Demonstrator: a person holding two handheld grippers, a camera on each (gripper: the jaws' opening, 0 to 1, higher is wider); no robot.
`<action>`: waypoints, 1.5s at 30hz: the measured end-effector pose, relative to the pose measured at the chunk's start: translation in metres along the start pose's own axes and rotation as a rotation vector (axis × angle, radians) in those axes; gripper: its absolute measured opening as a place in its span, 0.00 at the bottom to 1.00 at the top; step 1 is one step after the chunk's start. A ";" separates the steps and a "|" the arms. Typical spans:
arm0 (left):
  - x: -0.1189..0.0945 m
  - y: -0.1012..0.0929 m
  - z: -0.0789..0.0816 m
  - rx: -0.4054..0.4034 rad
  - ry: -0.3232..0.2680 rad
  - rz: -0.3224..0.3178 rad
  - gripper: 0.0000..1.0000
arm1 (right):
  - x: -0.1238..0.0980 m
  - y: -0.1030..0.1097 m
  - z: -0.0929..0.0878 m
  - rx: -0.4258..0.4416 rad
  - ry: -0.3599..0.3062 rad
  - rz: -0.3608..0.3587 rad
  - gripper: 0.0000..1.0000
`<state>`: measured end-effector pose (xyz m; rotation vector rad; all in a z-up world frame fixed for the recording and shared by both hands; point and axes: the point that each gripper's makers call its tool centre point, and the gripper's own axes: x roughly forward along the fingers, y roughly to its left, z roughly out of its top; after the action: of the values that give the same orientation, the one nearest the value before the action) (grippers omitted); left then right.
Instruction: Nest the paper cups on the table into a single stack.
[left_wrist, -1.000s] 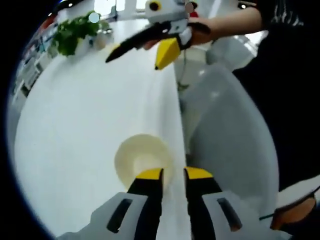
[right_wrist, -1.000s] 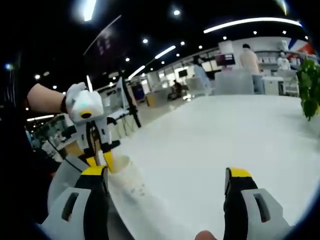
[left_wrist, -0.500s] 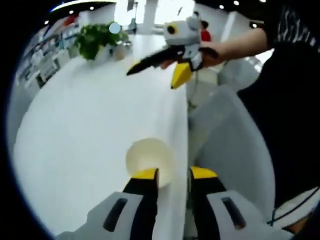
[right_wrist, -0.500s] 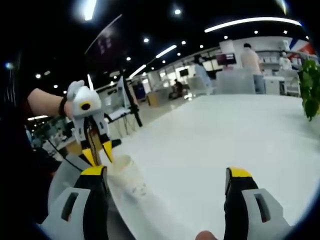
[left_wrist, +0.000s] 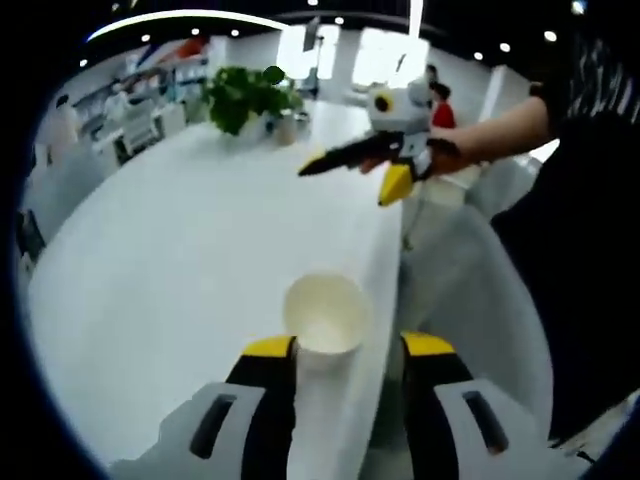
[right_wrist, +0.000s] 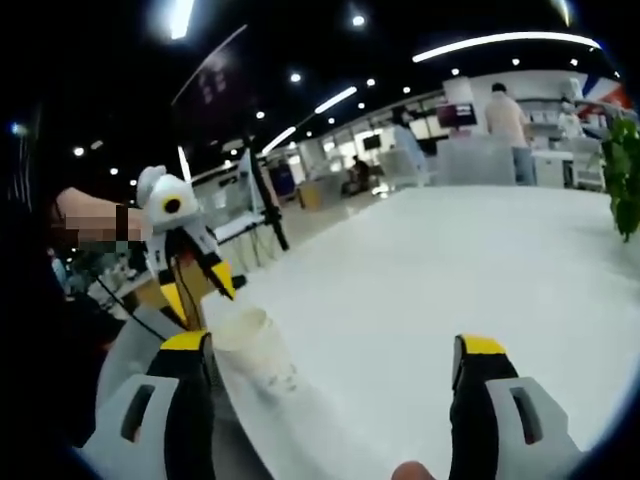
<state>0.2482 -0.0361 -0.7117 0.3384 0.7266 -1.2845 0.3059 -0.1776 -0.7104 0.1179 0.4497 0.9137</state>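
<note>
The white paper cup (left_wrist: 325, 314) stands upright near the edge of the white surface (left_wrist: 180, 260), low in the frame, between the parted jaws of the left claw (left_wrist: 340, 348). The right claw (right_wrist: 335, 345) is wide apart, holding nothing. I judge the cup light, thin and easy to crush; a gentle hold on the wall below the rim seems best.

views face each other, sharing cup (left_wrist: 325, 312)
</note>
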 end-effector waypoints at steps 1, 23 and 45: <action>-0.001 0.002 0.000 -0.005 -0.010 0.011 0.44 | 0.000 0.000 0.000 -0.001 -0.001 0.001 0.99; -0.005 0.020 -0.009 -0.128 -0.155 0.137 1.00 | 0.007 0.006 -0.010 -0.104 0.063 0.001 1.00; 0.008 0.018 -0.037 -0.156 -0.153 0.107 0.99 | 0.038 0.023 -0.037 -0.156 0.129 0.039 1.00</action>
<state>0.2552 -0.0148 -0.7472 0.1482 0.6654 -1.1318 0.2926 -0.1371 -0.7494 -0.0755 0.4951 0.9950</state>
